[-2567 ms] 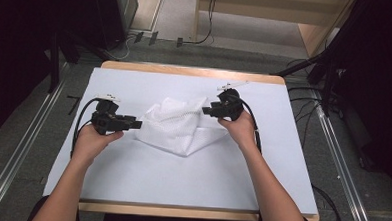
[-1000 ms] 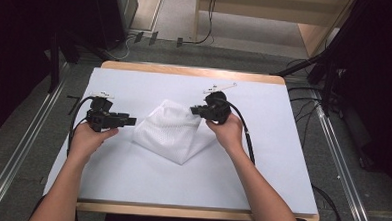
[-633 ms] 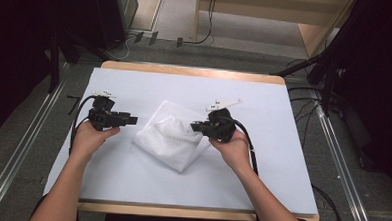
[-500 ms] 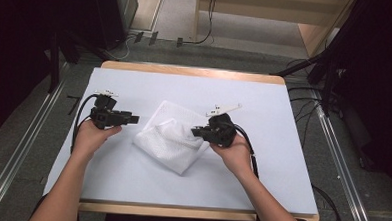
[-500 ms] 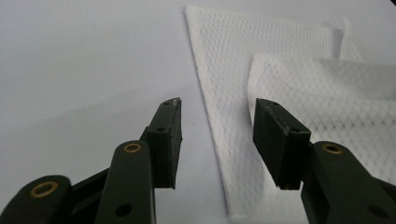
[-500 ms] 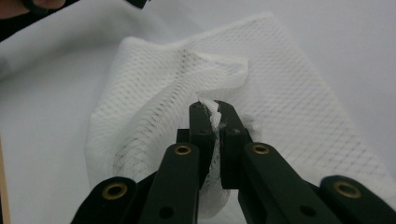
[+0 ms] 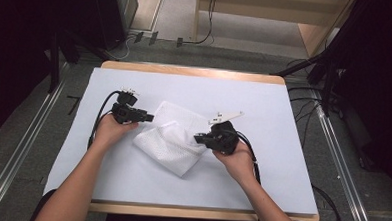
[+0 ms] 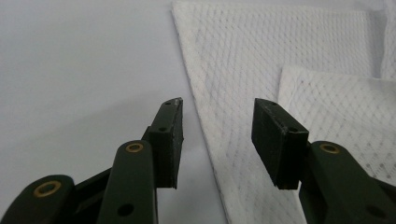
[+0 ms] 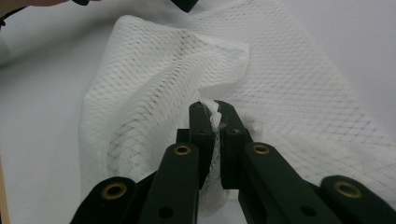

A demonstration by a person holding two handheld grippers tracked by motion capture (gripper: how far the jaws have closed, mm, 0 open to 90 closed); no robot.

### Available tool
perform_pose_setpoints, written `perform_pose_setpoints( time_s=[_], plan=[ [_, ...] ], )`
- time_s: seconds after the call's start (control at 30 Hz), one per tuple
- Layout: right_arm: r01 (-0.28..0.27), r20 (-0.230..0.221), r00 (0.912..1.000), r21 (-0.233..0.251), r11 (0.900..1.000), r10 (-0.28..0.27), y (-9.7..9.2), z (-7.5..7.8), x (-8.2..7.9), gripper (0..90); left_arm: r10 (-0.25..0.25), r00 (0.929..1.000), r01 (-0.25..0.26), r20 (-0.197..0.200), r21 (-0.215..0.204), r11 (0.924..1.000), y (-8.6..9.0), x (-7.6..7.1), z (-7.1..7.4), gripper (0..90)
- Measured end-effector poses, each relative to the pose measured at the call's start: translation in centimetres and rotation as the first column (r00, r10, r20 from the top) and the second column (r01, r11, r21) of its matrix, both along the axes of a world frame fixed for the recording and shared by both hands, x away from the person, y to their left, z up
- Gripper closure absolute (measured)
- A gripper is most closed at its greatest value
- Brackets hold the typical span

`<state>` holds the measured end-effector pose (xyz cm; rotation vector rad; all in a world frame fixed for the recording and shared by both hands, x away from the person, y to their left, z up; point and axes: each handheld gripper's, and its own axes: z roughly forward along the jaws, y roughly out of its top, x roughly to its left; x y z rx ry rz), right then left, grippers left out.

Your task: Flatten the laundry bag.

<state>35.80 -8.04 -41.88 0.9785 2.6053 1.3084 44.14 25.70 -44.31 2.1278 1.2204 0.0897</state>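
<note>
Surface: white table cover.
Cloth: white mesh cloth, folded, mid-table.
Left gripper: forearm angled inward, jaws apart over cloth's edge.
Right gripper: wrist bent inward, jaws clamped on cloth fold.

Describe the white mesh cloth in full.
The cloth is a thin white fabric with a fine diamond mesh weave, folded into layers and lying rumpled near the middle of the table. One fold is lifted and pinched in the shut right gripper, so it arches up in a soft ridge. The left gripper hangs open over the cloth's straight edge, not pressing on it.
</note>
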Motion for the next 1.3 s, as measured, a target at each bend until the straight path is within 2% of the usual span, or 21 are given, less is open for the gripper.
perform_pose_setpoints(
  time_s=[0.07,0.17,0.3,0.43,0.47,0.5,0.53,0.57,0.63,0.7,0.83,0.93,1.0,1.07,1.1,1.2,1.23,1.3],
  plan=[
    [0.002,0.001,1.0,0.0,1.0,-0.002,0.0,-0.1,0.0,88.5,0.002,1.0,-0.002,-0.002,-0.009,1.0,-0.2,0.3,-0.4,54.3],
    [0.003,-0.004,1.0,-0.002,1.0,-0.003,0.0,-0.2,0.0,88.5,0.001,1.0,-0.001,-0.004,-0.001,1.0,-0.5,0.5,-0.7,54.3],
    [0.011,-0.002,0.9999,0.005,0.9999,-0.011,-0.1,-0.4,-0.1,88.4,-0.022,0.9998,0.022,0.0,-0.018,0.9996,-1.2,0.7,-0.9,58.1],
    [0.019,-0.005,0.9998,0.008,0.9998,-0.019,-0.2,-0.4,-0.3,88.3,-0.03,0.9996,0.03,0.0,-0.028,0.9992,-1.7,0.6,-1.1,70.3],
    [0.018,0.0,0.9998,0.007,0.9998,-0.018,-0.3,-0.4,-0.3,88.2,-0.036,0.9994,0.036,-0.001,-0.021,0.9991,-1.8,0.6,-1.1,70.3],
    [0.025,-0.004,0.9997,0.008,0.9997,-0.025,-0.4,-0.4,-0.3,88.2,-0.04,0.9992,0.04,-0.007,-0.029,0.9988,-1.9,0.6,-1.2,74.8],
    [0.026,-0.003,0.9997,0.011,0.9996,-0.026,-0.5,-0.5,-0.3,88.2,-0.044,0.999,0.044,0.0,-0.018,0.9989,-2.0,0.6,-1.3,82.9],
    [0.026,-0.003,0.9997,0.011,0.9996,-0.026,-0.5,-0.5,-0.3,88.2,-0.05,0.9987,0.05,0.002,-0.01,0.9987,-2.1,0.5,-1.3,82.9],
    [0.029,-0.002,0.9996,0.008,0.9995,-0.029,-0.8,-0.5,-0.2,88.3,-0.053,0.9985,0.053,-0.008,-0.015,0.9985,-2.2,0.6,-1.3,90.0],
    [0.032,-0.003,0.9995,0.009,0.9994,-0.032,-0.8,-0.5,-0.2,88.2,-0.051,0.9986,0.05,-0.014,-0.021,0.9985,-2.1,0.6,-1.3,90.0],
    [0.042,0.006,0.9991,0.01,0.9991,-0.042,-1.2,-0.4,0.0,88.3,0.004,0.9999,-0.005,-0.013,-0.05,0.9987,-1.3,0.8,-1.0,90.0],
    [0.063,0.01,0.998,0.015,0.9979,-0.063,-1.9,-0.3,0.3,88.3,0.073,0.9973,-0.073,0.007,-0.083,0.9939,0.0,1.0,-0.4,90.0],
    [0.076,0.015,0.997,0.018,0.997,-0.076,-2.3,-0.1,0.5,88.3,0.084,0.9964,-0.083,0.009,-0.087,0.9927,0.4,1.0,-0.3,90.0],
    [0.093,0.017,0.9955,0.02,0.9955,-0.093,-2.7,0.0,0.6,88.3,0.129,0.9915,-0.127,0.016,-0.102,0.9867,1.4,1.1,0.0,90.0],
    [0.1,0.019,0.9948,0.025,0.9947,-0.1,-3.0,0.1,0.7,88.3,0.129,0.9915,-0.127,0.016,-0.102,0.9867,1.4,1.1,0.0,90.0],
    [0.126,0.026,0.9916,0.03,0.9916,-0.127,-3.7,0.3,1.1,88.4,0.181,0.9829,-0.177,0.033,-0.106,0.9785,2.4,1.0,0.3,90.0],
    [0.126,0.026,0.9916,0.03,0.9916,-0.127,-3.7,0.3,1.1,88.4,0.181,0.9829,-0.177,0.033,-0.106,0.9785,2.4,1.0,0.3,90.0],
    [0.148,0.033,0.9882,0.032,0.9884,-0.15,-4.3,0.4,1.6,88.6,0.23,0.9717,-0.223,0.051,-0.114,0.968,3.1,0.9,0.6,90.0]
  ],
)
